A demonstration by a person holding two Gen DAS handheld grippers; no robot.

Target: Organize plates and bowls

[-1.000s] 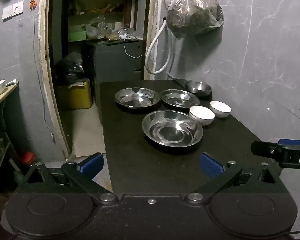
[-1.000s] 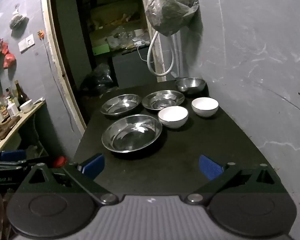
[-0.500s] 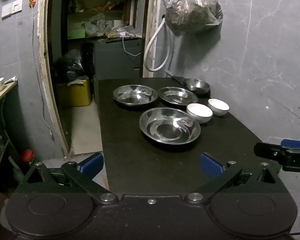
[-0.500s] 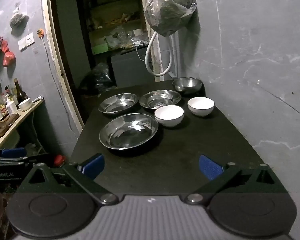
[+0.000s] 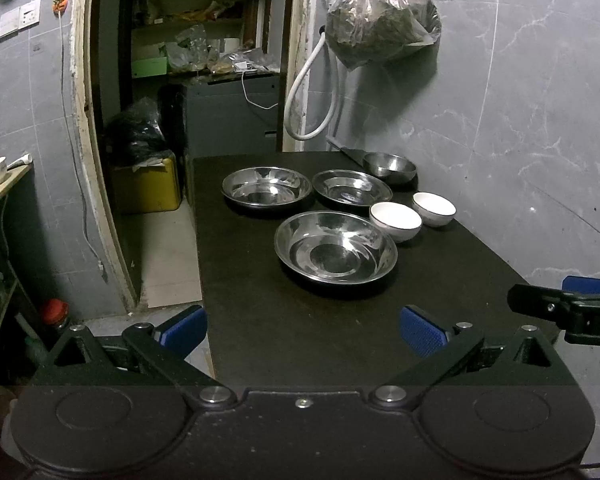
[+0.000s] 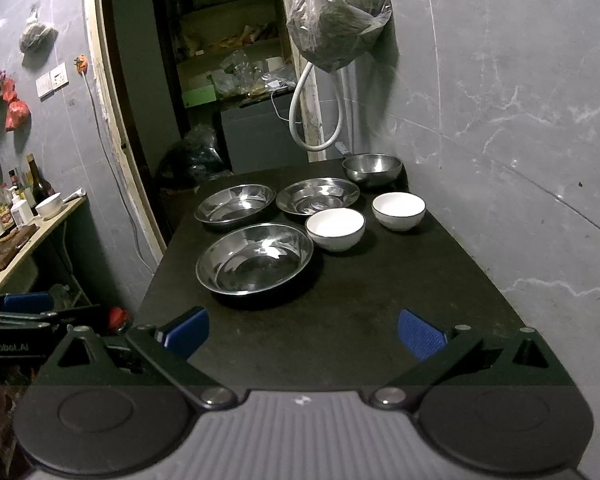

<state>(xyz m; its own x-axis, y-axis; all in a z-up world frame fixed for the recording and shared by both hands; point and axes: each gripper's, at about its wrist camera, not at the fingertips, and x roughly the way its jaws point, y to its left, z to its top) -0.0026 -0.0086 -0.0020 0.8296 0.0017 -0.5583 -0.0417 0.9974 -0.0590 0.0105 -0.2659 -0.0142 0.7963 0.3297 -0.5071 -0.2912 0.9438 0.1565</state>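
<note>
Plates and bowls sit grouped toward the far right corner of the dark surface [image 5: 300, 340]: a large steel plate [image 5: 335, 247] nearest, two steel plates [image 5: 266, 189] [image 5: 352, 189] behind it, two white bowls [image 5: 395, 221] [image 5: 434, 208] and a steel bowl [image 5: 389, 165] along the right edge. Left gripper [image 5: 302, 330] and right gripper [image 6: 302, 330] hover over the near edge, jaws spread, empty.

Left gripper [image 5: 302, 326]: black body, two round discs, silver pivot screws, triangular cut-outs in the linkage arms, blue ribbed pads [image 5: 422, 330] on both fingers. Right gripper [image 6: 302, 327]: identical black linkage and blue pads [image 6: 420, 334]; grey ribbed central housing; white lettering along its side, seen from the left wrist.
</note>
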